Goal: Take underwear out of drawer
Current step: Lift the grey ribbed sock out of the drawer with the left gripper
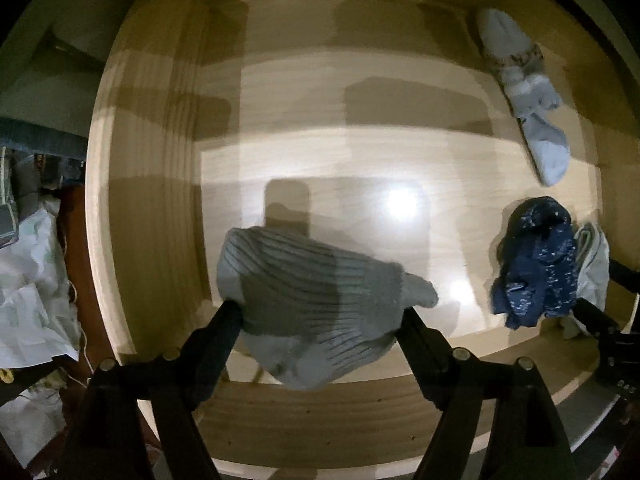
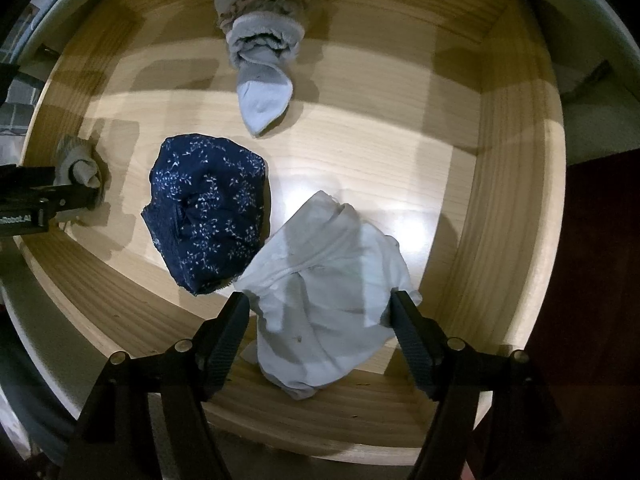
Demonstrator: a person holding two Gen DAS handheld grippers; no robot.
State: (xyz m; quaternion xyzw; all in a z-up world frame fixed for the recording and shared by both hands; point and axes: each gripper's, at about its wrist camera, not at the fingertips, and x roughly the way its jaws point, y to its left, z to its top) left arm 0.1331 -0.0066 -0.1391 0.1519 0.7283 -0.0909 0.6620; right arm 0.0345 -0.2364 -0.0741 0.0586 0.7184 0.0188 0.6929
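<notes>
A pale wooden drawer point(image 1: 152, 184) is being viewed from above by both wrist cameras, its floor lit by bright reflections.

The left gripper point(image 1: 320, 312) is being held over the near edge of the drawer, towards its left wall. Its jaws are being kept wide apart, with a grey ribbed sock point(image 1: 304, 300) lying between them; the sock's edges are meeting both fingertips, but whether it is being pinched cannot be told. In the right wrist view, this gripper is being seen at the left wall beside the same balled grey sock point(image 2: 78, 164).

The right gripper point(image 2: 320, 308) is being held over the near edge of the drawer, closer to its right wall. Its jaws are likewise being kept wide apart, with white underwear point(image 2: 324, 292) crumpled between them; the cloth is touching both fingers, though a firm grip cannot be confirmed. Part of the cloth is being draped over the drawer's front wall.

Navy floral underwear point(image 2: 208, 212) is being shown just beside the white piece, on its left and touching it, on the drawer floor. In the left wrist view the same navy piece point(image 1: 536, 260) is being seen near the right wall.

A pair of light blue socks point(image 2: 262, 60) is lying near the back wall, well apart from both grippers.
</notes>
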